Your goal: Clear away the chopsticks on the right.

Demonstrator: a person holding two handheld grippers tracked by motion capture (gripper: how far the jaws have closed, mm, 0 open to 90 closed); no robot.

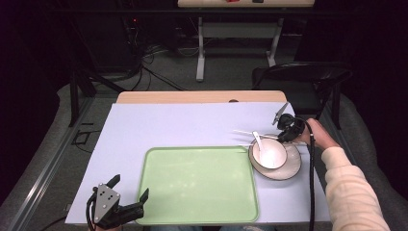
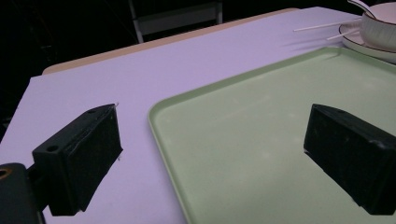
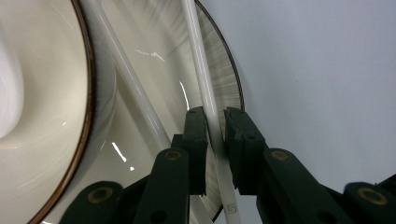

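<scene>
Chopsticks (image 3: 205, 88) were the work in hand: the right hand-held gripper (image 3: 215, 135) had one clamped between its pads, the stick's long axis running away from the jaws across the plate (image 3: 219, 79), its partner (image 3: 130, 88) just beside it against the bowl (image 3: 46, 93). From above, both sticks pointed left from that hand-held gripper (image 1: 287, 129) over the desk (image 1: 183, 127). Far off, the left hand-held gripper (image 1: 126, 195) gaped, released, at the green tray (image 2: 261, 135).
</scene>
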